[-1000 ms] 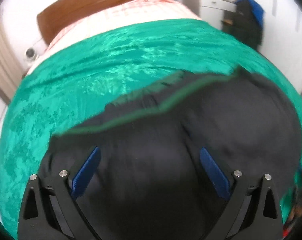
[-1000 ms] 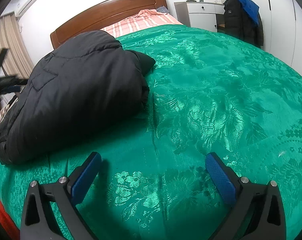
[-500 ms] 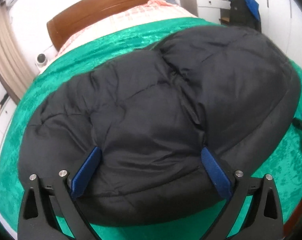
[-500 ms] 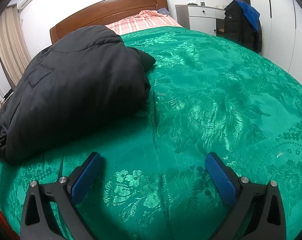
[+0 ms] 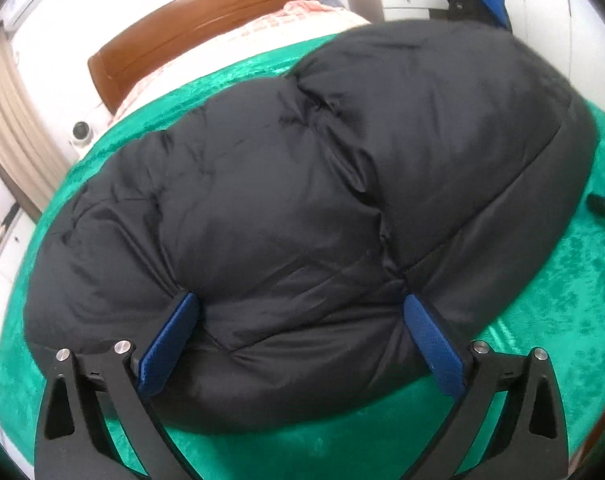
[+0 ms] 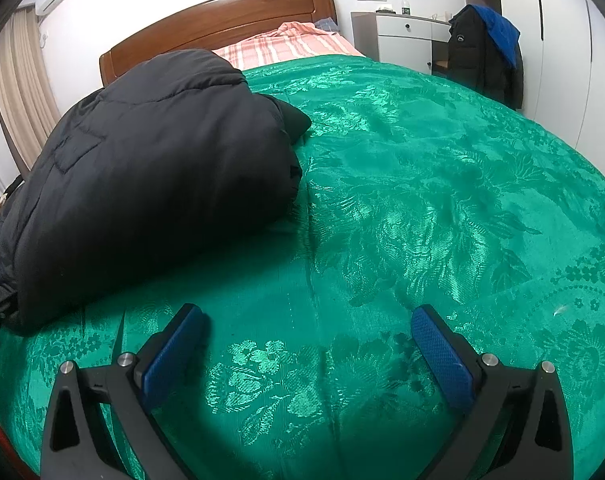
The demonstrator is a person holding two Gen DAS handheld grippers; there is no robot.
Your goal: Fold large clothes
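Observation:
A black puffy jacket (image 5: 302, 208) lies folded in a thick bundle on the green bedspread (image 5: 550, 320). My left gripper (image 5: 298, 312) is open, its blue pads pressed against the near edge of the bundle, with jacket fabric bulging between them. In the right wrist view the same jacket (image 6: 142, 168) sits at the left of the bed. My right gripper (image 6: 306, 324) is open over bare green bedspread (image 6: 422, 200), well to the right of the jacket and holding nothing.
A wooden headboard (image 6: 222, 20) and a pink striped pillow (image 6: 282, 44) lie at the far end. A white cabinet (image 6: 402, 36) and a dark coat with blue lining (image 6: 482, 48) stand at the back right. Curtains (image 6: 18, 92) hang on the left.
The jacket's top half has been laid over into a folded bundle. My left gripper has drawn back slightly to the bundle's near edge. The right gripper has hardly moved.

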